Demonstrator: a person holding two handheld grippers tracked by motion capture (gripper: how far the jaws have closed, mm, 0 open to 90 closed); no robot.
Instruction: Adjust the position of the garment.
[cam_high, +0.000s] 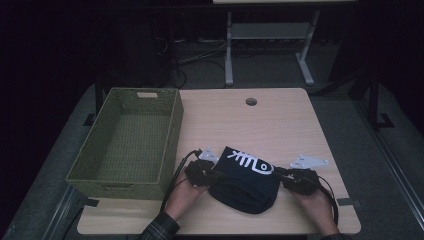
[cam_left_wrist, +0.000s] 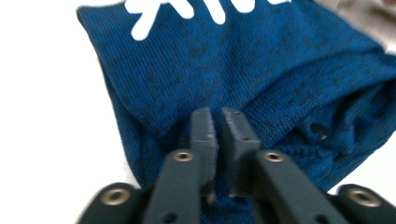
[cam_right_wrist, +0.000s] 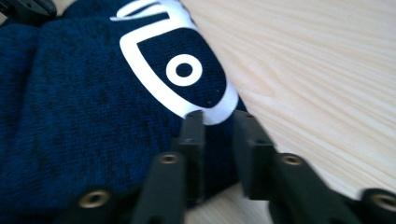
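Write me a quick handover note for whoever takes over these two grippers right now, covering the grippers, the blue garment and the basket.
Left gripper: jaws a narrow gap apart at the left edge of the folded blue garment, cloth beneath them; no firm pinch visible.
Right gripper: jaws slightly apart at the garment's right edge, by the white print; not clamped.
Garment: folded into a compact bundle, lying on the table near the front edge, between both hands.
Green woven basket: on the table's left side, nothing inside.
Done: folding looks finished.
Left: probably regrip and lift the bundle into the basket.
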